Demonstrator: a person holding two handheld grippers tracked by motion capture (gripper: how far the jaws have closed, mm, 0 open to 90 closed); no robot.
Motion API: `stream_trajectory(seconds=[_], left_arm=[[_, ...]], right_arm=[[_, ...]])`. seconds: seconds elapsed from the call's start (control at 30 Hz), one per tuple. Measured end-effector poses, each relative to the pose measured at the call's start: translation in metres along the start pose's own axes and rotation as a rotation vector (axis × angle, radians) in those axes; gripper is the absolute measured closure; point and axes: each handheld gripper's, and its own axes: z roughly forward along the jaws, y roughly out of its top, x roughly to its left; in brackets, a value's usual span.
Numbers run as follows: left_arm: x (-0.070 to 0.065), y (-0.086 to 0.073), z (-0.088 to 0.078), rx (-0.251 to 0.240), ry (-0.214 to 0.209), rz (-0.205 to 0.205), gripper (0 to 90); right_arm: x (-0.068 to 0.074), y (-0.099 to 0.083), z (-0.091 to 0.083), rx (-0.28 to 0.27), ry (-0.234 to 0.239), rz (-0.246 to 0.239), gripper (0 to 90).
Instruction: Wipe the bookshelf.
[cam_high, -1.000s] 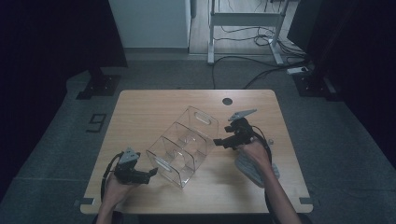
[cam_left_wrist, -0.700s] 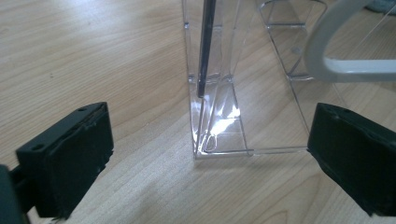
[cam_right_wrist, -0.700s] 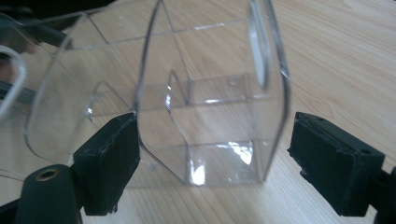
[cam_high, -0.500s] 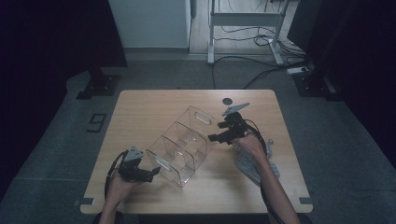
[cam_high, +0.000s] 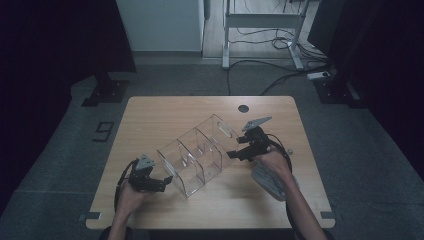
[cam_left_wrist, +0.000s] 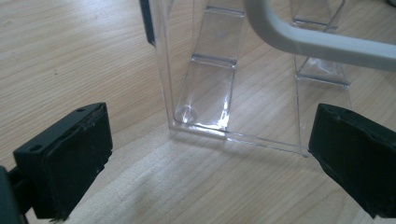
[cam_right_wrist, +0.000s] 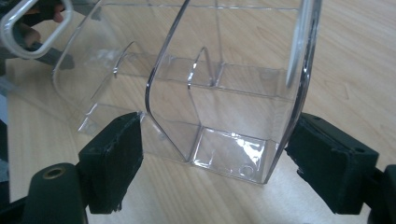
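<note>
We see a wooden table with a clear acrylic organizer lying diagonally across its middle, long axis running from near-left to far-right. It is split by clear dividers into several compartments, open on top, rounded wall edges, empty.

The right gripper sits at the organizer's far-right end. In the right gripper view its jaws stand wide, one each side of the organizer's end compartment; the right pad looks to be just at the wall, the left pad just beside the other wall corner with a sliver of gap, so we cannot call it a firm clamp. The jaws read as wide open around the end, holding nothing for sure.

The left gripper sits at the near-left end. In the left gripper view its jaws are wide apart and empty, the organizer's bottom corner lies ahead between them, apart from both pads. A grey curved bar crosses the top of that view in front of the box.

A grey flat object lies under the right forearm, near the table's right edge. A small dark hole sits at the table's far side, well apart from the organizer.
</note>
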Motion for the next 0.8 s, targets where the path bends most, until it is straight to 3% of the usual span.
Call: stream_trajectory(seconds=[0.43, 0.6, 0.8], left_arm=[[0.008, 0.000, 0.004, -0.011, 0.031, -0.040, 0.0], [0.005, -0.001, -0.003, -0.007, -0.021, -0.069, 5.2], [-0.006, -0.010, -0.017, 0.010, -0.025, -0.029, 3.7]], right_arm=[[0.017, -0.018, -0.014, -0.006, 0.013, -0.001, 17.8], [0.022, -0.027, -0.019, -0.037, 0.038, 0.027, 17.6], [0.028, -0.032, -0.018, -0.039, 0.057, 0.014, 17.2]])
